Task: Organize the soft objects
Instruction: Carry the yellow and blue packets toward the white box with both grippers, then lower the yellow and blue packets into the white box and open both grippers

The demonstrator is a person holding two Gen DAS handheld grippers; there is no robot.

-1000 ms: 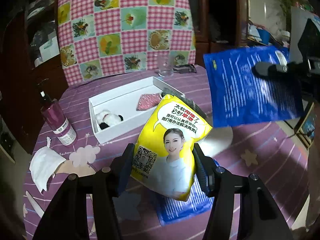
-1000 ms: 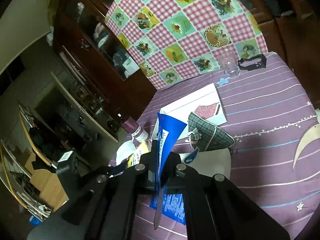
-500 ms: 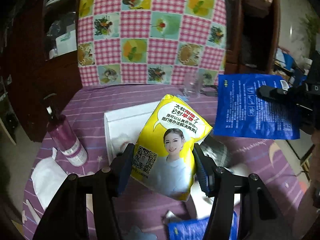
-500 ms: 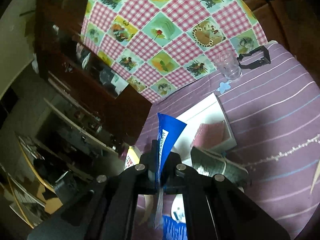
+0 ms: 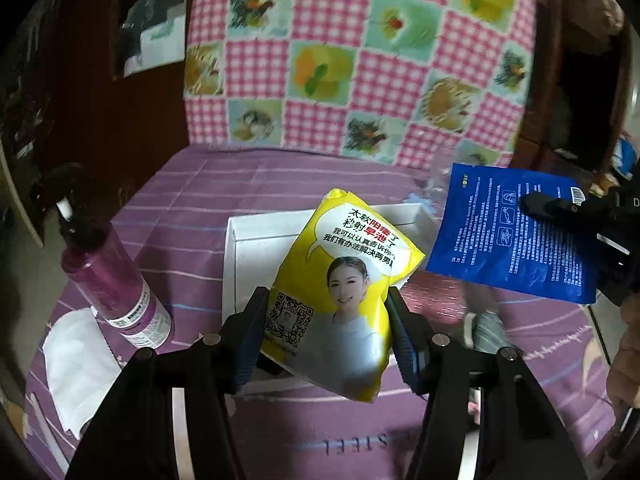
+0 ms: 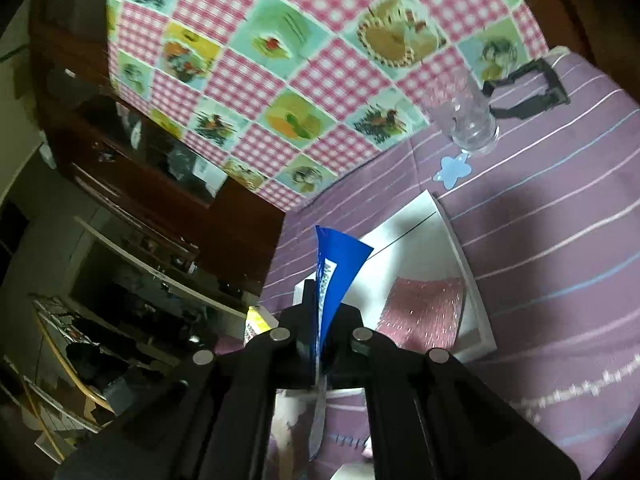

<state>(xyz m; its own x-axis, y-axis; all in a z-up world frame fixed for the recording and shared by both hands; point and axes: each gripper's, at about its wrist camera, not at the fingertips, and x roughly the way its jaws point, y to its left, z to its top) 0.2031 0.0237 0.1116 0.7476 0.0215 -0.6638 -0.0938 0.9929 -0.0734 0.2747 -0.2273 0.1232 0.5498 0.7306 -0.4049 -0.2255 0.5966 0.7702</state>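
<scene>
The yellow packet [image 5: 340, 276] sits clamped between the fingers of the left gripper [image 5: 326, 330], held above the table with its long axis running away from the gripper and its far end tipped a little to the right; the printed face and woman's portrait face the camera. Just beyond and below it lies one white box [image 5: 236, 240], open-topped, on the purple striped tablecloth [image 5: 200, 188]. In the right wrist view the box [image 6: 460, 264] holds a single pink sparkly pouch [image 6: 424, 312] in its near right part; the rest of its floor that shows is bare white.

One blue packet [image 5: 516, 236] hangs to the right of the yellow one, pinched at its right edge by the right gripper [image 6: 320, 336], whose fingers are closed flat on it. Seen from that gripper, the blue packet [image 6: 334, 276] stands edge-on, pointing up and forward.

Left of the left gripper stand one purple pump bottle [image 5: 116, 280] and one white cloth [image 5: 76, 360] beside it. One clear glass [image 6: 468, 120] stands far ahead of the right gripper, near a black frame [image 6: 532, 92].
</scene>
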